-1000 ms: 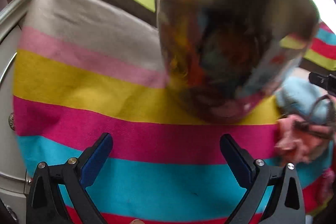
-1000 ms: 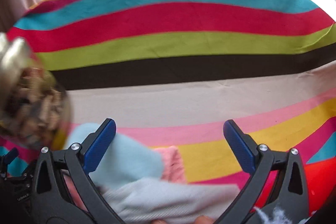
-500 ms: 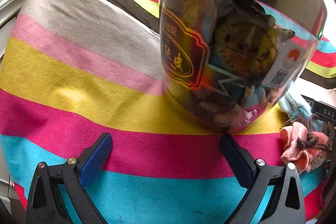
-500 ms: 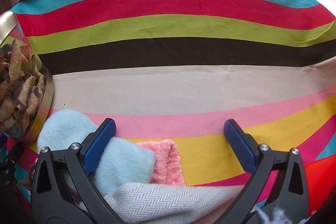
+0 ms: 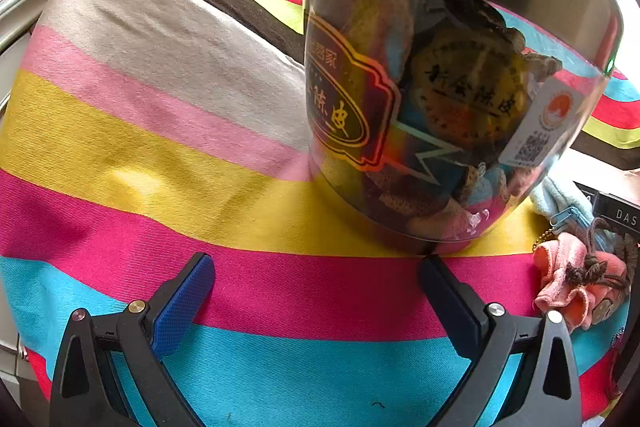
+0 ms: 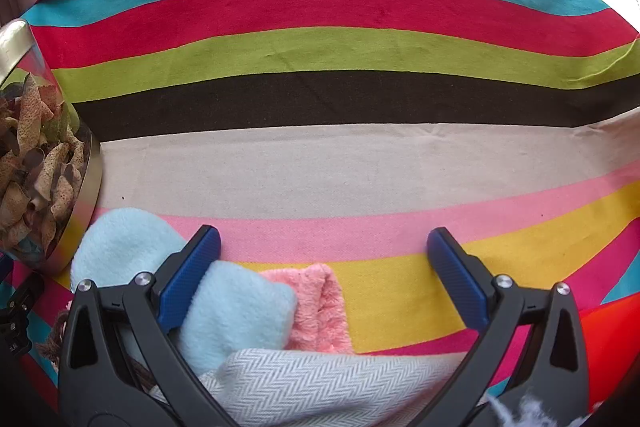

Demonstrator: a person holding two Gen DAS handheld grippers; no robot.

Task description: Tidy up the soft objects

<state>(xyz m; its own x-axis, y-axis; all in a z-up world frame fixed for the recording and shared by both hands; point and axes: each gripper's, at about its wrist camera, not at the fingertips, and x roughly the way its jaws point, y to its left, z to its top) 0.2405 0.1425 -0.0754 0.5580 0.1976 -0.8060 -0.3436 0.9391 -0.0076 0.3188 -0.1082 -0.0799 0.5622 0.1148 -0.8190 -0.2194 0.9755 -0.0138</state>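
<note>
Both the left gripper [image 5: 316, 291] and right gripper [image 6: 324, 263] are held wide and empty over the striped cloth [image 6: 320, 163], with the jar [image 5: 440, 107] just beyond the left and the light-blue fleece [image 6: 224, 311] beneath the right.

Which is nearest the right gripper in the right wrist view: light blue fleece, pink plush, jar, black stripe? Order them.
From the right gripper:
1. Light blue fleece, at its left finger.
2. Pink plush, just below centre; too close to call against the fleece.
3. Jar, far left.
4. Black stripe, farthest back.
</note>
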